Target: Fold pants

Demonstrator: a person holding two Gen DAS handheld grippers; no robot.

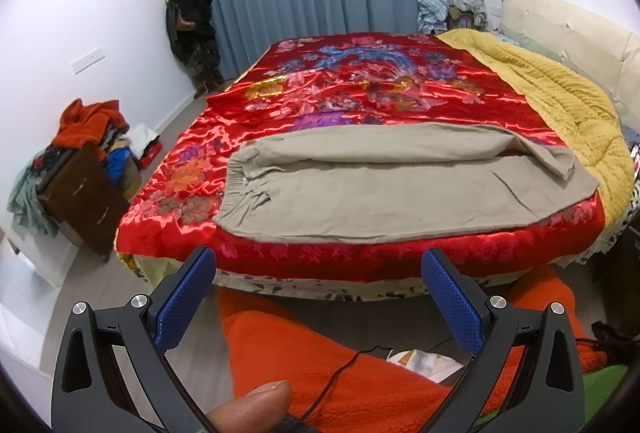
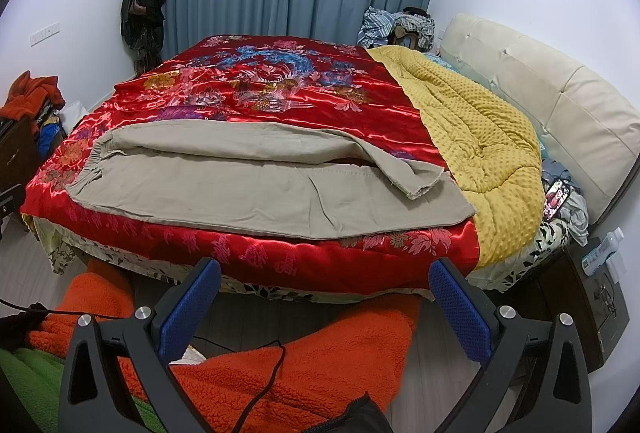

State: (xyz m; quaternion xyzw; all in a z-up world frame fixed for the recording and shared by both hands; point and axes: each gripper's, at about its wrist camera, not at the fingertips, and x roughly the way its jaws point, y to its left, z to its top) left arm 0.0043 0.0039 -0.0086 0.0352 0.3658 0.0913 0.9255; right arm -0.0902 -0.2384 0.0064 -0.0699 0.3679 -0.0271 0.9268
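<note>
Beige pants [image 1: 360, 193] lie along the near edge of a bed with a red floral satin cover [image 1: 360, 85], waistband to the left, legs to the right, one leg lying over the other with its hem turned askew. They also show in the right wrist view [image 2: 240, 189]. My left gripper [image 1: 320, 265] is open and empty, held back off the bed's near edge. My right gripper [image 2: 326, 273] is open and empty too, also short of the bed edge.
A yellow quilt [image 2: 480, 137] lies heaped on the bed's right side by a cream headboard [image 2: 540, 85]. An orange blanket [image 1: 320, 361] and a black cable lie on the floor below the grippers. A cluttered dresser [image 1: 80, 185] stands left; a nightstand [image 2: 600, 297] stands right.
</note>
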